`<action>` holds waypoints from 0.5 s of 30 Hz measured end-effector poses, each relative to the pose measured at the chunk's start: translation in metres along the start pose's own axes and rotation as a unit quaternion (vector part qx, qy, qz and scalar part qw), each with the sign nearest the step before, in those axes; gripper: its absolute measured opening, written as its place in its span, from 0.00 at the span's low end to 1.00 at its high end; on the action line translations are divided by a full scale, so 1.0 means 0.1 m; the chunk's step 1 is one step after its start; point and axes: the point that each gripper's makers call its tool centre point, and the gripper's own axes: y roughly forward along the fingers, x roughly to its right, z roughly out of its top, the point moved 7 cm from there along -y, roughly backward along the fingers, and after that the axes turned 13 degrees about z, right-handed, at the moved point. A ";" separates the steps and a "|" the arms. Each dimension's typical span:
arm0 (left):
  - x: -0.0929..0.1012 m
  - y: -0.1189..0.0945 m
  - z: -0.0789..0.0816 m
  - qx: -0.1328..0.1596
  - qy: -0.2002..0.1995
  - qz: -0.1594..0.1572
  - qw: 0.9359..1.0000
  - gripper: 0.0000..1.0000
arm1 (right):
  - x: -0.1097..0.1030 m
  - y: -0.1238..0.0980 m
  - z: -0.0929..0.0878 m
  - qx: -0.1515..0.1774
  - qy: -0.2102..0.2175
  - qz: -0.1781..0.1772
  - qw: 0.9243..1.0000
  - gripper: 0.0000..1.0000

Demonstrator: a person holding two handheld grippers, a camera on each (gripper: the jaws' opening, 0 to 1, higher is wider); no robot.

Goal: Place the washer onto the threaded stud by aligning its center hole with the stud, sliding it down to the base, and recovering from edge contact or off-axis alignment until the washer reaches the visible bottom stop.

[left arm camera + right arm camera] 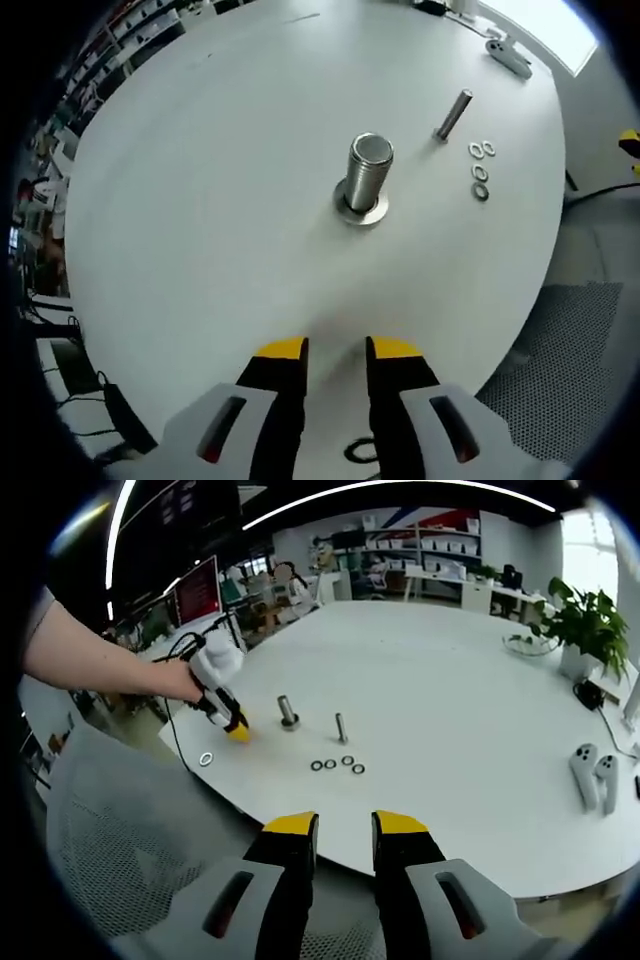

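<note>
With both the left gripper [336, 352] and right gripper [345, 827] released and empty, first pick one washer [480, 173] flat by its rim, then centre its hole over the stud [366, 172]

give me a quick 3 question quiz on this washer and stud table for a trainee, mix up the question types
1. True or false: a washer already lies at the base of the large upright threaded metal stud.
2. How many small loose metal washers lie grouped beside the thin upright metal pin on the round white table?
A) two B) four C) six
3. Fill in: in the right gripper view, the left gripper is held near the table's ____, with one more lone washer close by.

Key
1. True: a flat ring circles the stud's foot.
2. B.
3. Edge. Both the left gripper and the right gripper have parted jaws holding nothing.
</note>
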 end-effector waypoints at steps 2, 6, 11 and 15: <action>-0.01 -0.02 -0.09 -0.006 -0.021 -0.001 1.000 0.25 | 0.00 0.00 0.00 -0.002 0.000 0.001 1.000 0.24; -0.01 -0.09 -0.28 0.009 -0.032 -0.001 0.999 0.29 | 0.00 0.00 -0.01 -0.003 -0.001 0.001 1.000 0.24; 0.00 -0.14 -0.48 -0.002 -0.048 0.000 0.999 0.31 | -0.01 0.00 0.00 -0.003 -0.002 0.003 1.000 0.24; 0.07 -0.21 -0.61 -0.009 -0.047 0.004 0.999 0.33 | -0.02 0.00 0.00 -0.001 -0.004 0.006 1.000 0.24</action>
